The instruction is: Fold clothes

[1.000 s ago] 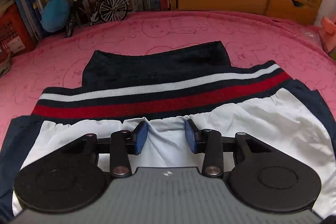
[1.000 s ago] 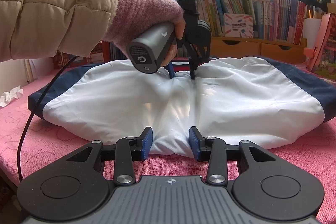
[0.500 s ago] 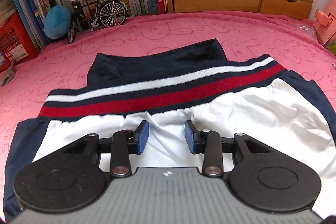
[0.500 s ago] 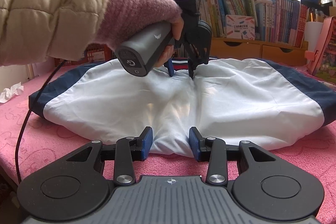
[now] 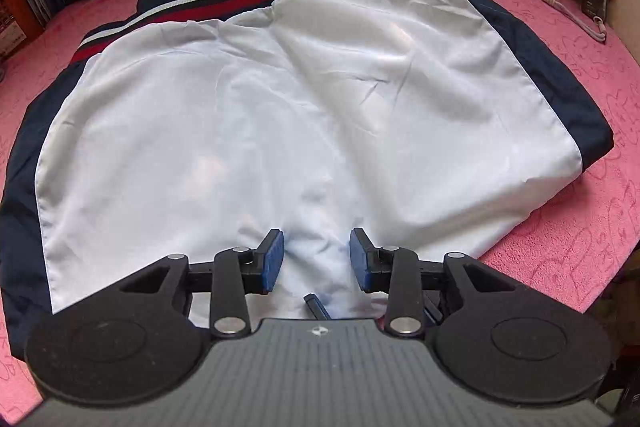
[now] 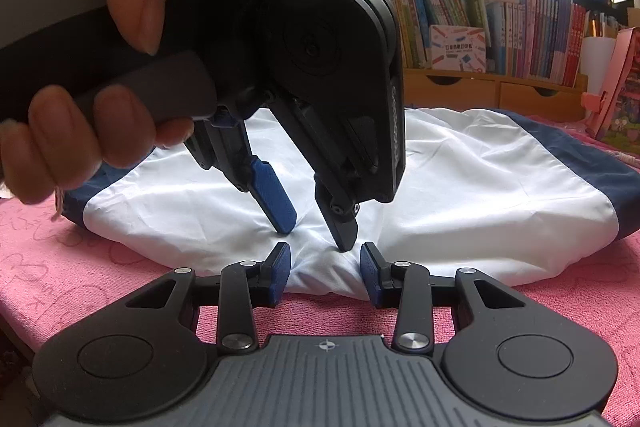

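jacket (image 5: pixel 304 99) lies spread on the pink surface (image 5: pixel 580 187), white lining up, striped hem at far edge. left gripper (image 5: pixel 316 259) over near edge, jaws apart, nothing held. right gripper (image 6: pixel 325 269) w/ jaws apart either side of the near edge bulge — holding nothing. fabric thin, slick, limp, prob. light — pinch at the near edge, all layers.
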Motion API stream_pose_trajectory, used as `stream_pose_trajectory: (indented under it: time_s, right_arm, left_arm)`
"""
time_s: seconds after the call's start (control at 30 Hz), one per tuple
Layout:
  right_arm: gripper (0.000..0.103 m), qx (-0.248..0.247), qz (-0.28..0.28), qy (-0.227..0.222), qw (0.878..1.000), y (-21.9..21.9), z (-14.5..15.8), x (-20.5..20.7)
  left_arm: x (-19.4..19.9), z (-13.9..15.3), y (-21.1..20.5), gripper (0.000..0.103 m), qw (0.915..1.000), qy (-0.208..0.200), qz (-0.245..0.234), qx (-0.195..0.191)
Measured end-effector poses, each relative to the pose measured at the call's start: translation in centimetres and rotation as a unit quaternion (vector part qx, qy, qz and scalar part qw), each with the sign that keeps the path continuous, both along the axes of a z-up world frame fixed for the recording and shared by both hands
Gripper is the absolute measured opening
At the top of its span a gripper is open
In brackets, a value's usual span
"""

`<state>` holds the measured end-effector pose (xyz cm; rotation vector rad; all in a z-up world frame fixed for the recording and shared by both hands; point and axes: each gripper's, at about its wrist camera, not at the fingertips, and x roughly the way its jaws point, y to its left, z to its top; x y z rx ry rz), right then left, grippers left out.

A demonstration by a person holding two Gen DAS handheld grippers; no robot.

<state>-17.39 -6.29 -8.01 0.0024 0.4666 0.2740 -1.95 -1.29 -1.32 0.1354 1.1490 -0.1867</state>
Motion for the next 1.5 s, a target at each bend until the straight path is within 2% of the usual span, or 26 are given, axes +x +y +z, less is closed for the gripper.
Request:
stream_pose_trajectory:
  time_s: [0.1,0.23,0.4,0.67,1.3,1.43,1.5]
  right_arm:
    - [0.039,0.0,-0.001,0.001,1.0,0.0,0.0,0.0]
    - [0.039,0.0,-0.001,0.001,1.0,0.1,0.0,0.1]
    - [0.039,0.001,0.0,0.001,1.0,0.0,0.0,0.1]
    - [0.039,-0.002,0.003,-0.001,1.0,-0.2,-0.1,0.2]
    - [0.039,-0.006,0.003,-0.002,1.0,-0.1,0.0,-0.4]
    - [0.04,0.079,-0.003,-0.002,0.997,-3.0,0.7,-0.6]
    - [0.044,0.087,-0.023,-0.027,0.996,-4.7,1.5,-1.0]
  left_arm:
    - [1.3,0.0,-0.6,0.038,1.0,-0.006,0.003,0.005]
    - [3.6,0.0,-1.1,0.042,0.9992,-0.034,0.01,0.018]
    - [8.2,-0.2,0.4,0.042,0.9959,-0.068,0.06,0.009]
    - [14.1,-0.3,3.1,0.042,0.9845,-0.106,0.139,-0.019]
    - [13.4,-0.7,2.9,0.041,0.9826,-0.133,0.128,-0.02]
    - [13.1,-0.9,2.9,0.042,0.9809,-0.145,0.128,-0.021]
    - [13.0,-0.8,3.0,0.041,0.9807,-0.146,0.128,-0.025]
